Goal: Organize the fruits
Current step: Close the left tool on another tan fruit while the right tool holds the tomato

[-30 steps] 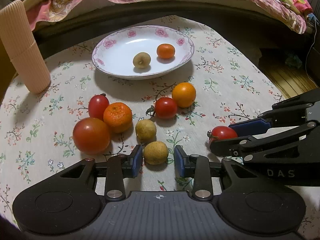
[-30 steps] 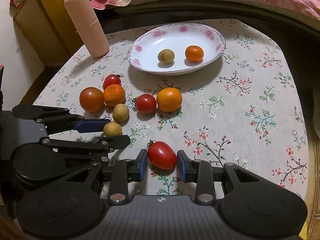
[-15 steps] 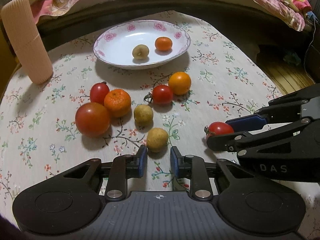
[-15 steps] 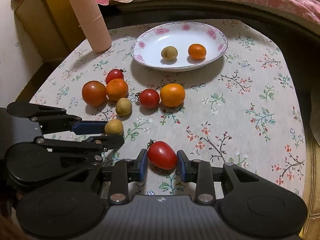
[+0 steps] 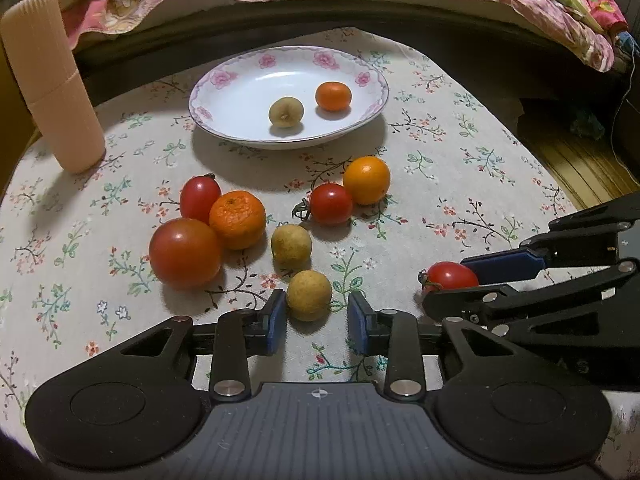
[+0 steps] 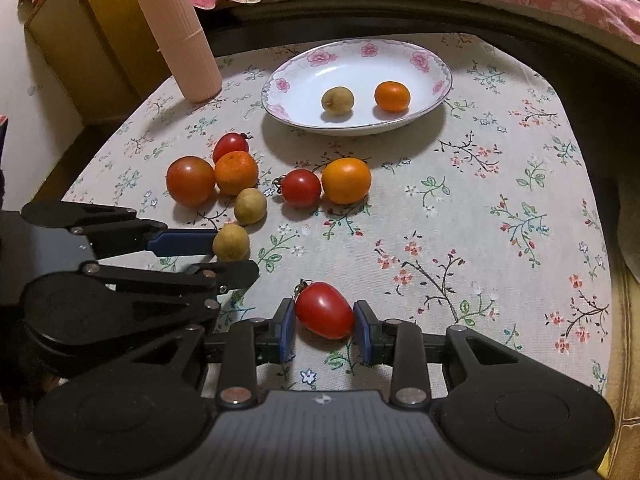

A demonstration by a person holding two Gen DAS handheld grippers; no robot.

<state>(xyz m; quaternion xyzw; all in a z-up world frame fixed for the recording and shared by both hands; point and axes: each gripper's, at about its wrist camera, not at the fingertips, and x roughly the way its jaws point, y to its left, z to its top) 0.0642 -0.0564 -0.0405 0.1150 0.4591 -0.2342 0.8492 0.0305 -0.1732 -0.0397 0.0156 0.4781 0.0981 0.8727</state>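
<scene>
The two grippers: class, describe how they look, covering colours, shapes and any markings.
Both are matte black. The left gripper and right gripper each have two angular fingers tipped with blue pads, joined by linkage bars with silver pivot pins. The wide body has a ribbed centre with a small crosshair mark and a round disc on either side.

The plate (image 6: pixel 436 80) sits at the far middle of the table (image 6: pixel 520 200), two fruits in it. Nearer me than the plate lies a cluster of seven fruits (image 5: pixel 240 220). Left of the plate stands a ribbed cylinder (image 6: pixel 178 36).
</scene>
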